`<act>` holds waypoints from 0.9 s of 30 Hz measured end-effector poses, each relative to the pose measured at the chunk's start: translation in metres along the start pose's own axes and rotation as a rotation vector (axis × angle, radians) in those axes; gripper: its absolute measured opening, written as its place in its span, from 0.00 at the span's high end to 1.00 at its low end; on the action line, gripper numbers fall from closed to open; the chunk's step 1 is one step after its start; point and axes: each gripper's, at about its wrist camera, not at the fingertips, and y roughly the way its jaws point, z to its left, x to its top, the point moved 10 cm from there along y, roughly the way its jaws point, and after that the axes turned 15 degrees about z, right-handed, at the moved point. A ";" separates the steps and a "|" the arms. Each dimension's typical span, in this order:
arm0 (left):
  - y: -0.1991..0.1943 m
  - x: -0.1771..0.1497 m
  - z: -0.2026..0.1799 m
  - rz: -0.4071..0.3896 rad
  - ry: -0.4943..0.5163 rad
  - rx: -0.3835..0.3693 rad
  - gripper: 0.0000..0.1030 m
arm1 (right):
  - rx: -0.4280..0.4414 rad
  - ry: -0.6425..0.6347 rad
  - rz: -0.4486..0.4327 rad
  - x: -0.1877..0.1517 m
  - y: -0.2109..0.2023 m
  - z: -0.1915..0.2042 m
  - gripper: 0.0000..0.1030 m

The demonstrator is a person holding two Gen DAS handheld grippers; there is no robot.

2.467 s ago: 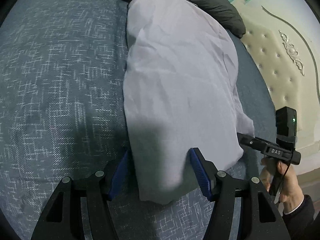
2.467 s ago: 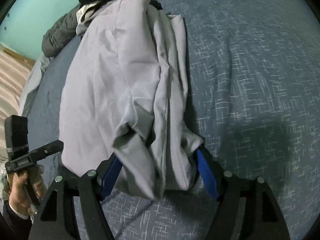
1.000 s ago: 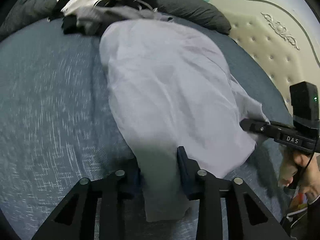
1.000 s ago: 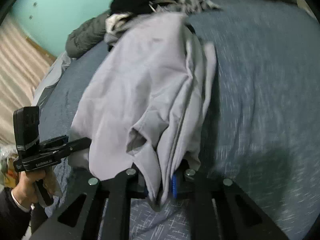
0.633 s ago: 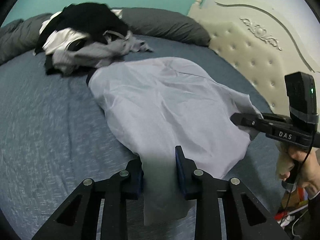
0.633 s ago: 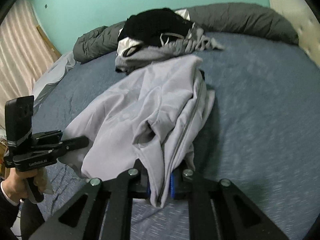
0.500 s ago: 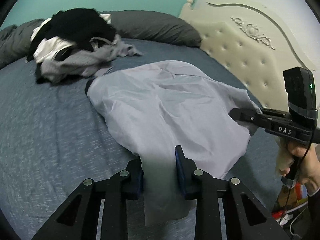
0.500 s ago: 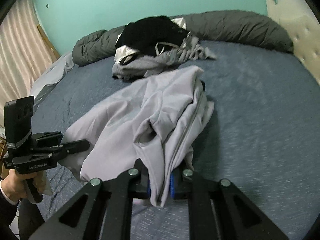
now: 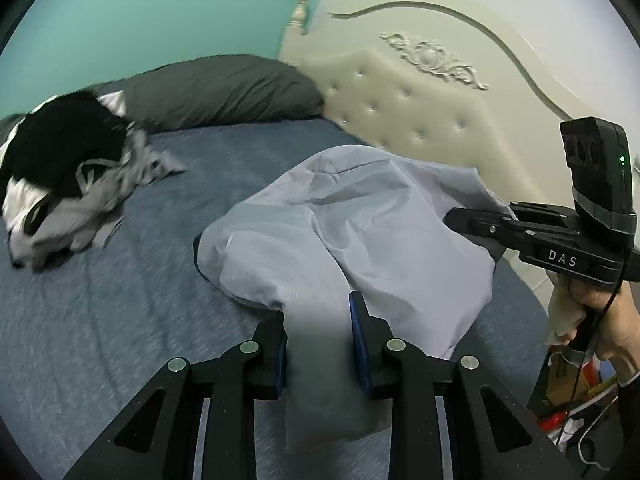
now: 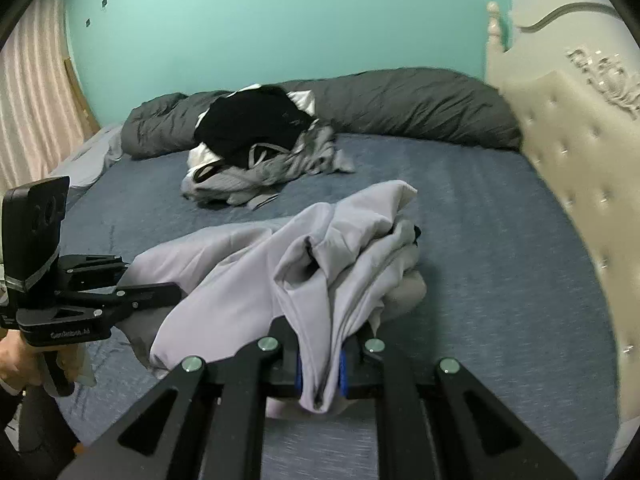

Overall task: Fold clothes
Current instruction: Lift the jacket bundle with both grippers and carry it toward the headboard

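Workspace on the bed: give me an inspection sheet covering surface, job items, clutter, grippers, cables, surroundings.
Surface: blue bedspread, wide bare area on the headboard side.
Job's things: pale lavender garment, bunched, near edge lifted, far part resting on the bed.
Clutter: pile of black, white and grey clothes behind the garment, apart from it; dark grey duvet roll along the far edge.
Grippers: left gripper shut on the garment's near edge; right gripper shut on a thicker gathered bunch of it.
Cables: thin black cable hanging from the right gripper's handle; loose cords on the floor past the bed corner.
Surroundings: teal wall; cream tufted headboard; pink curtain.
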 end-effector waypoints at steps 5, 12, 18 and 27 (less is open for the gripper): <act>0.016 0.031 -0.040 -0.008 0.033 -0.030 0.72 | -0.044 0.017 -0.025 0.000 -0.032 -0.043 0.89; 0.041 0.070 -0.089 -0.006 0.078 -0.056 0.72 | -0.083 0.058 -0.039 -0.007 -0.060 -0.106 0.89; 0.047 0.110 -0.123 -0.037 0.105 -0.067 0.73 | -0.111 0.086 -0.064 -0.004 -0.082 -0.150 0.90; 0.099 0.109 -0.165 -0.055 0.071 -0.086 0.73 | -0.181 0.055 -0.120 0.014 -0.116 -0.211 0.90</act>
